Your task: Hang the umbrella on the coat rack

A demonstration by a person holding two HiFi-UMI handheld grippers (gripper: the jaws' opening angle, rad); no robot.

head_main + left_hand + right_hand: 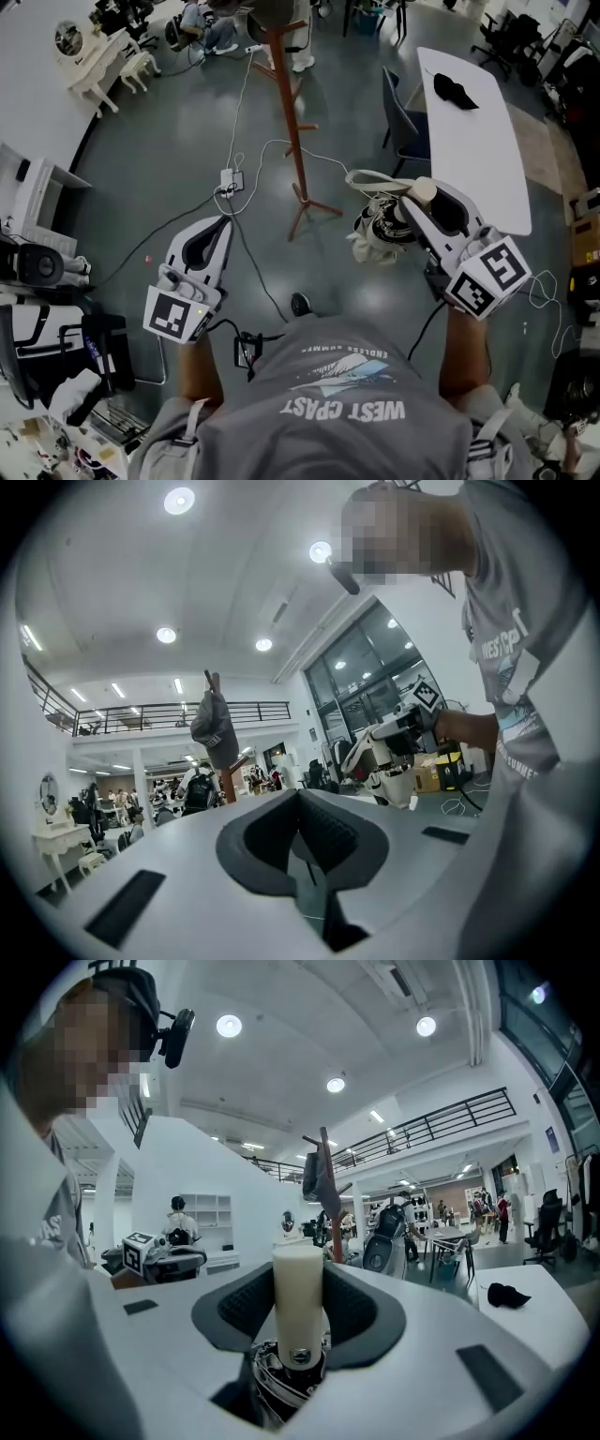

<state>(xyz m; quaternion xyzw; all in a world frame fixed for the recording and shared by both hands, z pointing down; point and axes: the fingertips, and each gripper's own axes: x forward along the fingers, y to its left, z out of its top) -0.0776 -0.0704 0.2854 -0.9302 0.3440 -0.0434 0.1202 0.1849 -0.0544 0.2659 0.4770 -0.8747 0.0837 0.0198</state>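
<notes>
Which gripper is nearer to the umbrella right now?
Right. The right gripper is clamped on the umbrella at its handle; the left gripper holds nothing, well apart to its left.

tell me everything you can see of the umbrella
The umbrella is folded short, its pale canopy with dark markings loosely bunched. Its handle is a smooth cream cylinder, plastic-looking, with a small metal fitting near its base. The right hand-held gripper is shut on the handle, whose end sticks out past the jaws. It is held in the air, apart from the reddish coat rack.
</notes>
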